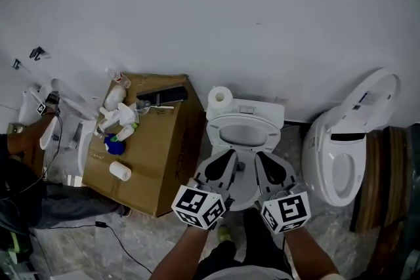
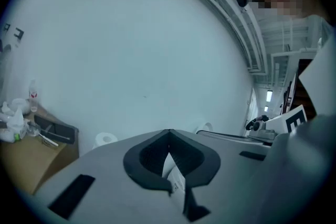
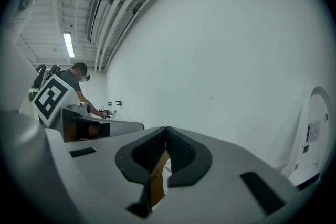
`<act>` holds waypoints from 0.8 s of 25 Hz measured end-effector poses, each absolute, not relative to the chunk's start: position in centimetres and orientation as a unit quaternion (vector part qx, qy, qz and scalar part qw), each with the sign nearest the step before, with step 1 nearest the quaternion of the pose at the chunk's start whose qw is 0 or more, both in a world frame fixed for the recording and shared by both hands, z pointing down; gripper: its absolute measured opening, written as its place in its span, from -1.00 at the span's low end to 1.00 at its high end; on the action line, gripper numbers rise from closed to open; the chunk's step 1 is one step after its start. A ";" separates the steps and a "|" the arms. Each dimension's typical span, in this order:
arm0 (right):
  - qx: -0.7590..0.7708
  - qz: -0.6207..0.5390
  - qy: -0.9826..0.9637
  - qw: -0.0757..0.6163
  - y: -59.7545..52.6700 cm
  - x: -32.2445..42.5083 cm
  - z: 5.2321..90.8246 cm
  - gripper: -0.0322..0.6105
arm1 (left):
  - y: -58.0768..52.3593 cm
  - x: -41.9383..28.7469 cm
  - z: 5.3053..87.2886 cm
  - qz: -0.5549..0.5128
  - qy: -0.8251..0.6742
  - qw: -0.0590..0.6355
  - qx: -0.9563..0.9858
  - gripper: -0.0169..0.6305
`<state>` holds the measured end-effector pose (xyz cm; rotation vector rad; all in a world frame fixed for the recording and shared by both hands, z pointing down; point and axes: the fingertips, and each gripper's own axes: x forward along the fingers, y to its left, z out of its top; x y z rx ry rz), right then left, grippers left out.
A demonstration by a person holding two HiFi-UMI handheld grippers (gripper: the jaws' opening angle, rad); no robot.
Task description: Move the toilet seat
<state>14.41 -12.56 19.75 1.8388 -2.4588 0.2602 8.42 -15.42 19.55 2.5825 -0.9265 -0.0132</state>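
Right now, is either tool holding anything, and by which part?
Nothing is held: the left tool and right tool are both shut and empty, by the toilet seat.

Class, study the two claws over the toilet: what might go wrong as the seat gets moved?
1. Both the left claw and the right claw are shut over the toilet seat; shut claws would probably slip off its rim.
2. A seat swung up hard might knock the toilet paper roll off the tank.
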 end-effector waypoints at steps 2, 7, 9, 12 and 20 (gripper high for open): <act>0.601 0.075 -0.795 0.033 -10.8 13.7 18.6 -0.85 | -13.2 7.7 18.1 -0.002 -0.324 0.186 0.928 -0.92; 0.612 0.086 -0.786 0.019 -6.8 12.3 15.9 -0.85 | -8.0 5.9 14.7 0.011 -0.307 0.161 0.938 -0.92; 0.615 0.085 -0.784 0.016 -5.1 11.6 14.9 -0.85 | -6.0 5.2 13.5 0.010 -0.296 0.160 0.942 -0.92; 0.620 0.079 -0.781 0.008 -2.7 10.4 13.2 -0.85 | -3.4 3.7 11.6 0.002 -0.285 0.158 0.945 -0.92; 0.623 0.059 -0.780 -0.007 2.0 7.7 8.9 -0.85 | 0.2 0.8 7.5 -0.006 -0.279 0.118 0.953 -0.92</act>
